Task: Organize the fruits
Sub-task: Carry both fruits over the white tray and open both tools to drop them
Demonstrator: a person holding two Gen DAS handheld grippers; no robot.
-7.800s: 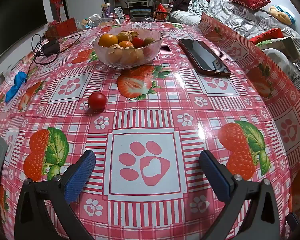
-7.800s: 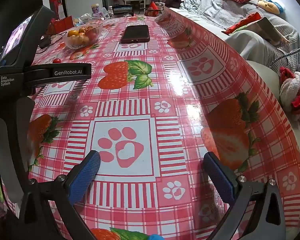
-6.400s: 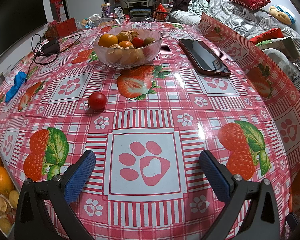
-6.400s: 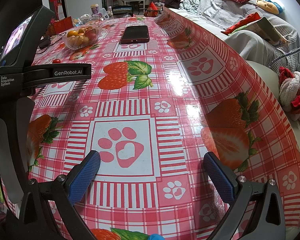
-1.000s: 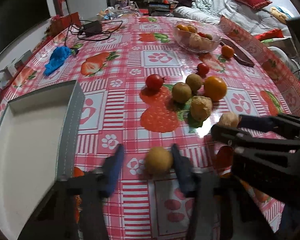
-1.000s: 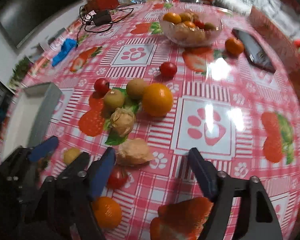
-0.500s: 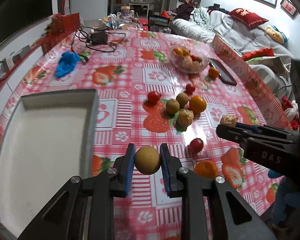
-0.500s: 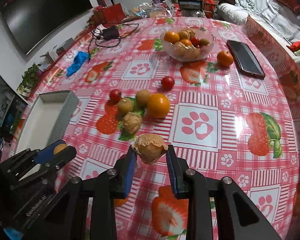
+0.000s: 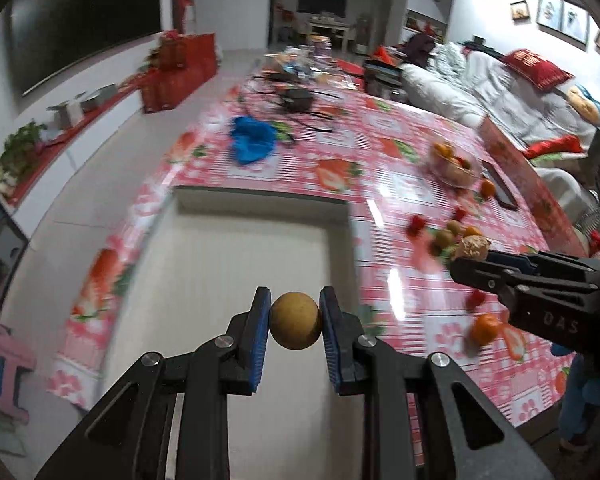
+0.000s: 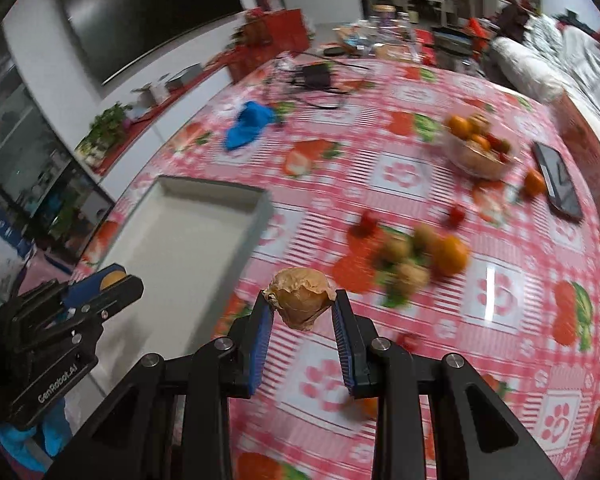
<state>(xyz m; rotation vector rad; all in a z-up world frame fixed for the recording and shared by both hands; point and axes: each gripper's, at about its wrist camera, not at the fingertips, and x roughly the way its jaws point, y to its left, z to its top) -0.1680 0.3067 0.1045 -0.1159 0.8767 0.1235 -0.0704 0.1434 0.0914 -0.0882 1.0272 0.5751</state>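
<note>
Both grippers have fruit clamped right now. The left gripper (image 9: 295, 322) has its blue pads pinched on a round yellow-brown fruit (image 9: 295, 321), held in the air right over the white tray (image 9: 256, 248), which stretches out ahead of and below it. The right gripper (image 10: 303, 322) is squeezing a papery husked fruit (image 10: 300, 298) between its fingers, up above the table (image 10: 520, 312) with its red checked strawberry cloth. From the right gripper, the tray sits ahead and to the left, and the left gripper shows up low on its left side. A loose bunch of fruit (image 10: 420, 256) lies ahead and a bit right, pretty blurry, with an orange (image 10: 452, 254) in it. Farther out on the right there's a glass bowl (image 10: 478, 148) of fruit, with a phone (image 10: 558, 180) near it. A blue cloth (image 10: 250, 122) sits far ahead on the left.
</note>
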